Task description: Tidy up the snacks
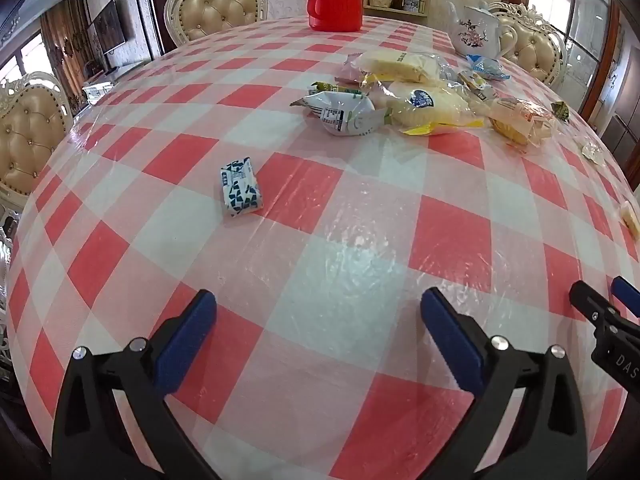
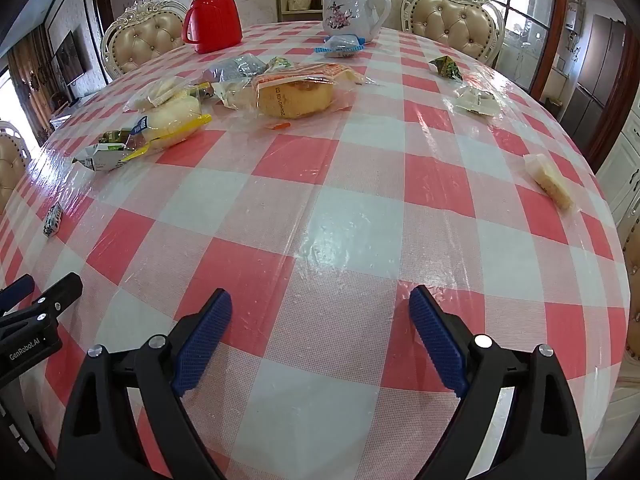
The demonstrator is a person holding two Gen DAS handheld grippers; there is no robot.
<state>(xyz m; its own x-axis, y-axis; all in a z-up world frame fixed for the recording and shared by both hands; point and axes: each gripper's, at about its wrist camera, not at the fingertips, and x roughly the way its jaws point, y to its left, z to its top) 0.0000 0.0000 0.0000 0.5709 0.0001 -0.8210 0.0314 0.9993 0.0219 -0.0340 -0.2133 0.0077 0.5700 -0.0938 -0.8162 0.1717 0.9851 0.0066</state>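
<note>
Wrapped snacks lie in a loose pile (image 1: 416, 96) at the middle of the checked table; the right wrist view shows the same pile (image 2: 240, 92). A small blue-and-white packet (image 1: 240, 186) lies alone, nearer my left gripper (image 1: 318, 304), and shows at the left edge as a packet (image 2: 53, 220). A pale bar (image 2: 550, 182), a white packet (image 2: 478, 102) and a green packet (image 2: 446, 67) lie apart on the right. My right gripper (image 2: 320, 300) hovers over bare cloth. Both grippers are open and hold nothing.
A red flask (image 2: 214, 14) and a flowered white teapot (image 2: 352, 10) stand at the far side, a blue-striped packet (image 2: 340, 46) before the teapot. Padded chairs (image 2: 456, 24) ring the table (image 2: 320, 208). The other gripper (image 1: 608, 320) shows at each view's edge.
</note>
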